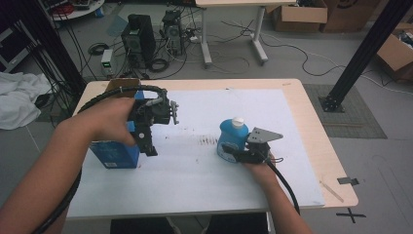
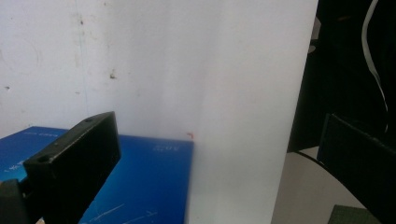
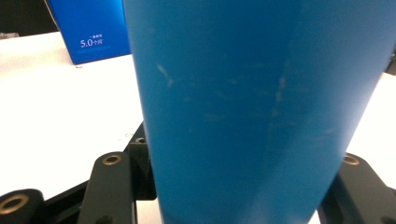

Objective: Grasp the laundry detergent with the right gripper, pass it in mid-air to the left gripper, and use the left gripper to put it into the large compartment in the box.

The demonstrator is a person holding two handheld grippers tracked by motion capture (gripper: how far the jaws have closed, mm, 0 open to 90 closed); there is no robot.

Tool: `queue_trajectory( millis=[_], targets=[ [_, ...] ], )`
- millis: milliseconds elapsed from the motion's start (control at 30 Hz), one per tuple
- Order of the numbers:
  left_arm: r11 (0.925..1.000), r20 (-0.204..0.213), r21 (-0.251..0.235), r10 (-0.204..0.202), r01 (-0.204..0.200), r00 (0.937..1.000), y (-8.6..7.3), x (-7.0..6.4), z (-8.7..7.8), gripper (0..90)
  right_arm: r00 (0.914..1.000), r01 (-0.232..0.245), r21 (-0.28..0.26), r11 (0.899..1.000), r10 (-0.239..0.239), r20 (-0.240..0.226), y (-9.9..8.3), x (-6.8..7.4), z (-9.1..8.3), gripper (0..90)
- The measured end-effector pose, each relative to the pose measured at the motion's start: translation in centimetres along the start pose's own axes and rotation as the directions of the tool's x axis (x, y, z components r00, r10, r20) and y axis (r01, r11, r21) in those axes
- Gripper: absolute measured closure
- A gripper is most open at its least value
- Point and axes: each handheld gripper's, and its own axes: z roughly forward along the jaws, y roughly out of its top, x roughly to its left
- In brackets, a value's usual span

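A blue bottle with a white cap stands upright right of the middle of the white mat. My right gripper is shut on its lower body from the near side. In the right gripper view the blue bottle sits between the two black jaws of that gripper. A blue box stands at the mat's left. My left gripper hangs over the box's right end, pointing down. Seen from the left gripper, its jaws stand wide open over the blue box, holding nothing.
The blue box also shows beyond the bottle. Bare wooden table runs along the mat's right side. A brown cardboard piece lies at the table's far left corner. Computers and cables sit on the floor beyond.
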Motion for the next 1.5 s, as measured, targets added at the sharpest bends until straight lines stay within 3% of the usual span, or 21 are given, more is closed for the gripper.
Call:
queue_trajectory(
  millis=[267,400,567,633,700,833,967,1067,1433,1500],
  targets=[
    [1.0000,-0.001,-0.004,0.009,-0.009,1.0000,0.3,-0.1,0.0,0.1,0.9997,0.016,0.026,1.000,-0.016,-0.017,0.6,0.2,-0.1,46.6],
    [0.9998,-0.004,-0.002,0.019,-0.019,0.9998,0.6,-0.1,-0.1,0.1,0.9984,0.012,0.000,1.000,-0.012,-0.055,1.4,0.3,-0.6,46.8],
    [0.9995,-0.002,-0.005,0.032,-0.032,0.9995,1.0,-0.4,-0.1,0.1,0.9916,0.050,0.011,0.999,-0.048,-0.120,3.1,1.2,-1.4,47.1],
    [0.9993,-0.001,-0.008,0.035,-0.035,0.9994,1.2,-0.5,0.0,0.1,0.9832,0.078,0.011,0.997,-0.076,-0.166,3.9,2.0,-1.7,47.1],
    [0.9994,0.002,-0.010,0.033,-0.033,0.9994,1.3,-0.5,0.0,0.1,0.9805,0.087,0.010,0.996,-0.083,-0.178,4.0,2.2,-1.8,47.1],
    [0.9990,0.021,-0.020,0.041,-0.040,0.9990,1.5,-0.7,0.5,0.1,0.9569,0.130,0.012,0.991,-0.122,-0.263,4.9,4.0,-1.4,47.1],
    [0.9986,0.032,-0.017,0.051,-0.050,0.9982,1.8,-1.0,0.6,0.1,0.9433,0.152,0.011,0.988,-0.142,-0.300,5.2,5.1,-0.7,47.1],
    [0.9976,0.036,-0.027,0.064,-0.063,0.9973,2.2,-1.5,0.8,0.1,0.9242,0.158,0.005,0.987,-0.146,-0.353,5.5,6.3,0.4,47.1],
    [0.9967,0.042,-0.038,0.073,-0.072,0.9964,2.3,-2.6,1.1,0.1,0.8801,0.192,-0.006,0.981,-0.175,-0.441,6.4,9.2,3.9,47.2],
    [0.9967,0.041,-0.042,0.072,-0.070,0.9966,2.2,-2.7,1.2,0.1,0.8759,0.195,-0.004,0.981,-0.176,-0.449,6.5,9.4,4.2,47.2]
  ],
)
